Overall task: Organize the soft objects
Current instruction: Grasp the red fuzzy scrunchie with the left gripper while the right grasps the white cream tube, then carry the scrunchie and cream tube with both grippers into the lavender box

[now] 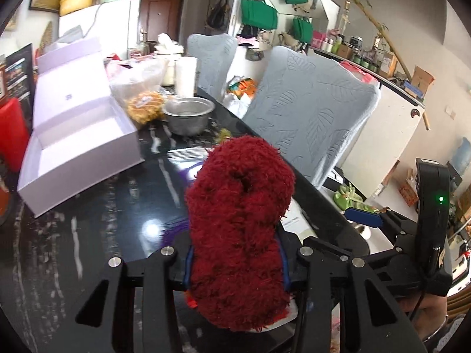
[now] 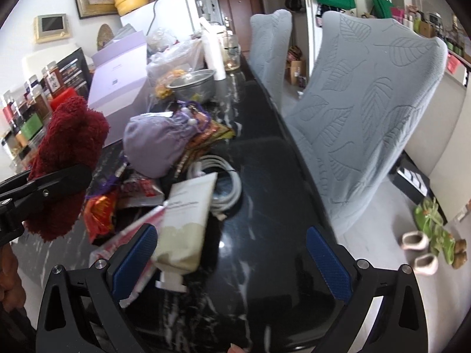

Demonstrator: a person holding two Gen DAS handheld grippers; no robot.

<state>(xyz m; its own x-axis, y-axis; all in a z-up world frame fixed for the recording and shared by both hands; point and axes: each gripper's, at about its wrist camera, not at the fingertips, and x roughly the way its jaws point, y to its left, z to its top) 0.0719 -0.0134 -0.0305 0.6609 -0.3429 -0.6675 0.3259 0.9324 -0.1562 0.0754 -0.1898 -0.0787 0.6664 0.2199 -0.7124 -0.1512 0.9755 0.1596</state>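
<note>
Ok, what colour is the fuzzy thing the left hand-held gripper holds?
Dark red fuzzy bundle, clearest in the left wrist view.

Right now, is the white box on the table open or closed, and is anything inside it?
Open and empty. The white box has its lid folded back, and the left wrist view shows a bare white interior.

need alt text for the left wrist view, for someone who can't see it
The left gripper is shut on a fluffy dark red soft item, held above a glossy black table. An open white box lies to the left, with a metal bowl and a yellow fuzzy item behind it. The right gripper shows at the right edge.
</note>
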